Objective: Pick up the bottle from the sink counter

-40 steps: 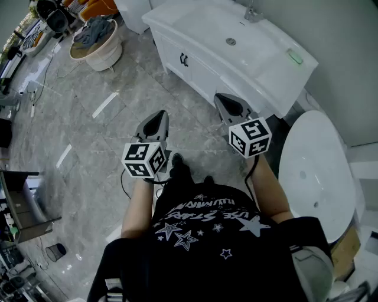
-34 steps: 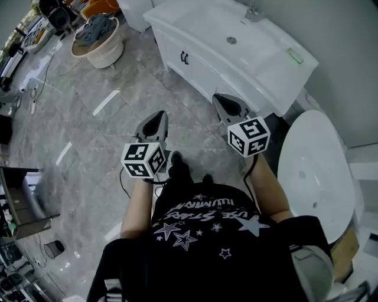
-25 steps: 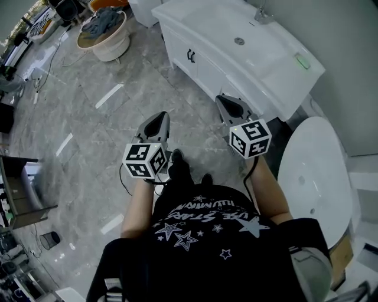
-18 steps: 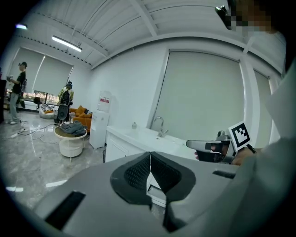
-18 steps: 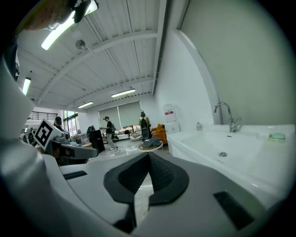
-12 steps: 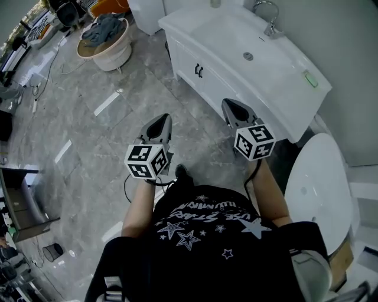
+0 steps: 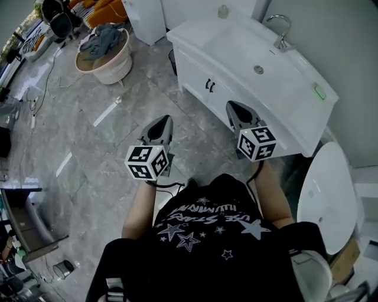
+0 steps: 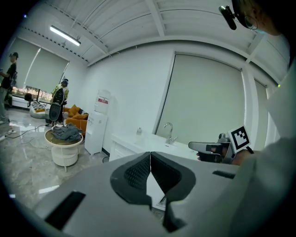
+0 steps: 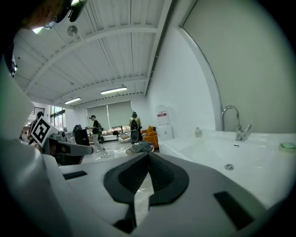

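Jaws first: your left gripper [image 7: 163, 120] and right gripper [image 7: 234, 106] are both pressed closed on nothing, short of the sink counter [image 7: 295, 121]. Part one pair before you reach. The bottle [image 7: 222, 11] stands upright at the counter's far back corner, well apart from the faucet [image 7: 280, 26]. It shows tiny and its top is perhaps a pump, so approach square to the body.

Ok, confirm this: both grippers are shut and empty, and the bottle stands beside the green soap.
No: the head view shows the bottle at the opposite end of the counter from the green soap. Left gripper and right gripper are shut and empty.
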A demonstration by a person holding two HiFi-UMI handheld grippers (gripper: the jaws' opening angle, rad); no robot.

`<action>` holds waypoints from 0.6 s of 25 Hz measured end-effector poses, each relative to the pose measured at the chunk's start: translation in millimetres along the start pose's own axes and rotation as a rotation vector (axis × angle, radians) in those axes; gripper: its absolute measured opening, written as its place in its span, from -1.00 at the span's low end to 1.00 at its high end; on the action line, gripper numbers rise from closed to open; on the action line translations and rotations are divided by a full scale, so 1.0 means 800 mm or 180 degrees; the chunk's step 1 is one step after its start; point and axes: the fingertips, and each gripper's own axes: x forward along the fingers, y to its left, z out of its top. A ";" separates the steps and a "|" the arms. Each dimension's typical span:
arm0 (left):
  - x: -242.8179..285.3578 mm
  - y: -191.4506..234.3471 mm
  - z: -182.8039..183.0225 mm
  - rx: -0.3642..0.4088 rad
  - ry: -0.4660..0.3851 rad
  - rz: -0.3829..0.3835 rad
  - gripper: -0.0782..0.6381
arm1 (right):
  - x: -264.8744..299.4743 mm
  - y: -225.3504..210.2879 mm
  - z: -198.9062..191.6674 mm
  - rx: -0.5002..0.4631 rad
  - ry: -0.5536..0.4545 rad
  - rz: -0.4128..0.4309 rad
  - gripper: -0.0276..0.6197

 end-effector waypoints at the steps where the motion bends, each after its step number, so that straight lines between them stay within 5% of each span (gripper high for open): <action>1: 0.004 0.010 0.001 -0.0003 0.0020 -0.0009 -0.75 | 0.009 0.001 0.000 -0.0001 0.0012 -0.0009 -0.90; 15: 0.102 0.106 0.017 -0.0066 0.0142 0.0072 -0.75 | 0.143 -0.080 0.015 0.0095 -0.0016 -0.0125 -0.90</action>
